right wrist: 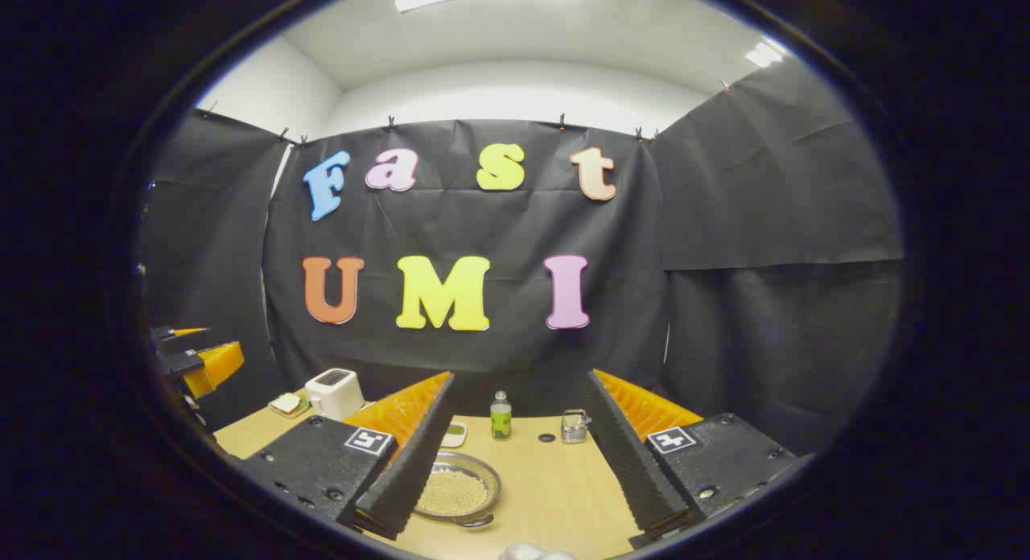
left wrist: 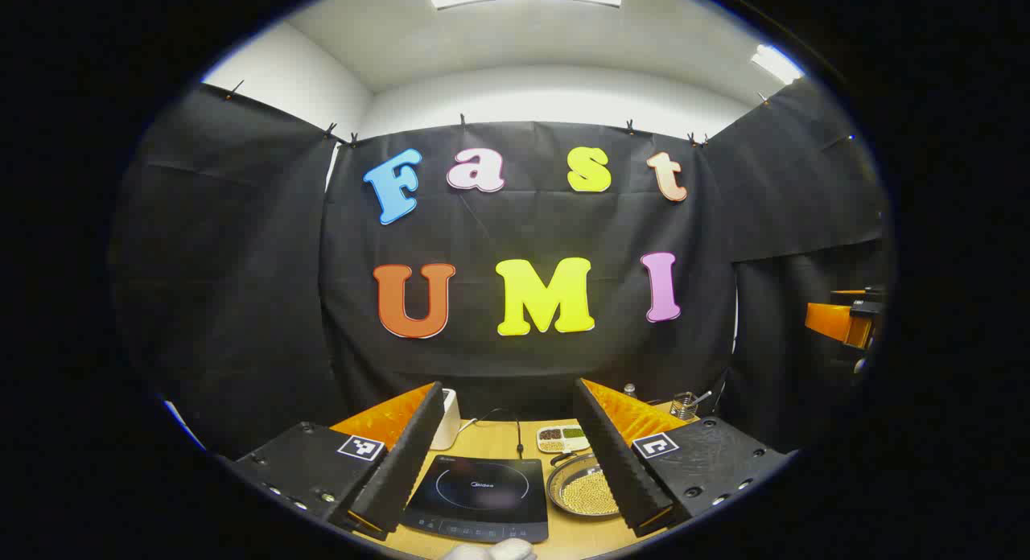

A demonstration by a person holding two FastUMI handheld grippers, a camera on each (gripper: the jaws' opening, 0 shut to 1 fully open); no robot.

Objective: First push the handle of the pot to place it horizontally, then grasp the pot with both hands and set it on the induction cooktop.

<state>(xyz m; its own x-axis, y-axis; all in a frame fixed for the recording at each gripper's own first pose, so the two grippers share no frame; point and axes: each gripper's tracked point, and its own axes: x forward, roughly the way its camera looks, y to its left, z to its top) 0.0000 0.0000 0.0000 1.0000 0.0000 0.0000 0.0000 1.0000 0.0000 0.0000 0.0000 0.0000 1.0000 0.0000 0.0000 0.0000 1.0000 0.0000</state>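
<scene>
Two hand-held grippers hang above a light wooden table inside a booth walled with black cloth. Neither one touches anything.

In the left gripper view, the left gripper has its fingers spread wide, with nothing between them. Through the gap lies the induction cooktop, a flat dark slab with a ring marked on its glass, lying near the table's front edge. Just beside it, to its right in this view, is the pot, a shallow round metal pan holding small pale beads; one finger hides part of it. Behind the pot lies a small divided dish with darker and green fillings. A white appliance stands at the back, partly hidden by the other finger, and a cord runs from it across the table.

In the right gripper view, the right gripper is likewise spread, empty. The pot is low between its fingers, toward the left one, with a small handle (pointing at the viewer) on its near rim. Farther back stand a small green bottle, a little metal holder and a white toaster. The left gripper shows at the far left edge of this view.
</scene>
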